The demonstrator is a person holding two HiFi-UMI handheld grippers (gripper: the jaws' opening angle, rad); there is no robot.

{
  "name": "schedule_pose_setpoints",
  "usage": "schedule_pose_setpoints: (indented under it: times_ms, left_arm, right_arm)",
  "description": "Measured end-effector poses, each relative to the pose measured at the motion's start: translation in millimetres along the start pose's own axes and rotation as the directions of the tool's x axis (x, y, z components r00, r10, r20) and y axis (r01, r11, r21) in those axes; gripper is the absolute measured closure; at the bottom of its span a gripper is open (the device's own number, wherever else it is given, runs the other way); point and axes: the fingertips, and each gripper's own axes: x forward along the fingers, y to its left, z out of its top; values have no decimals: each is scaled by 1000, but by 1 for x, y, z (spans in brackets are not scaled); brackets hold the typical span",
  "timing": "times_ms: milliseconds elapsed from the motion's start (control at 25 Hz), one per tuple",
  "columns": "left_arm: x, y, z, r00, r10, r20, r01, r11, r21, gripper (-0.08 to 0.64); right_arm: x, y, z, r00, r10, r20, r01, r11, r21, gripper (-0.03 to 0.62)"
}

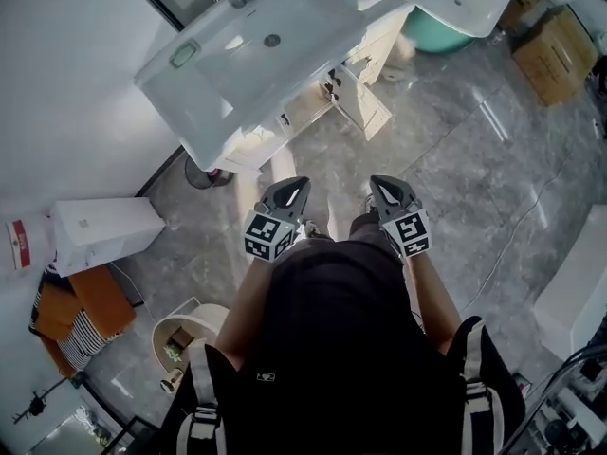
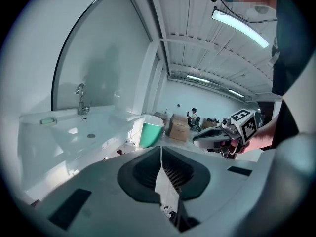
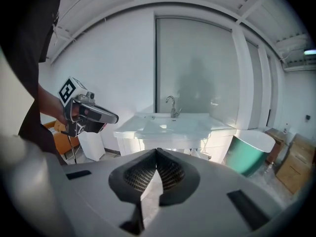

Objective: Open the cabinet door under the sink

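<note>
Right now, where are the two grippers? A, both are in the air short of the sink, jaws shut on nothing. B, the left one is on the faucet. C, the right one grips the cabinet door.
A: the head view shows the left gripper and right gripper over the floor, clear of the sink, and each gripper view shows jaws together, empty.

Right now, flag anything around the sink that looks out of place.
One cabinet door under the sink already seems to stand swung out over the floor. Nothing looks spilled or broken.
</note>
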Motion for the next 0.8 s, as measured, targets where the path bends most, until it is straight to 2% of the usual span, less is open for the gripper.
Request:
schedule_pose_setpoints:
  times_ms: [480, 800]
  left_arm:
    - [-26, 8, 2, 1000, 10, 24, -11, 1000, 12, 543]
    - [-22, 0, 2, 1000, -13, 24, 12, 1000, 25, 543]
  right_arm:
    - [2, 20, 18, 1000, -18, 5, 18, 998, -67, 534]
    - [3, 26, 19, 1000, -12, 14, 13, 998, -60, 534]
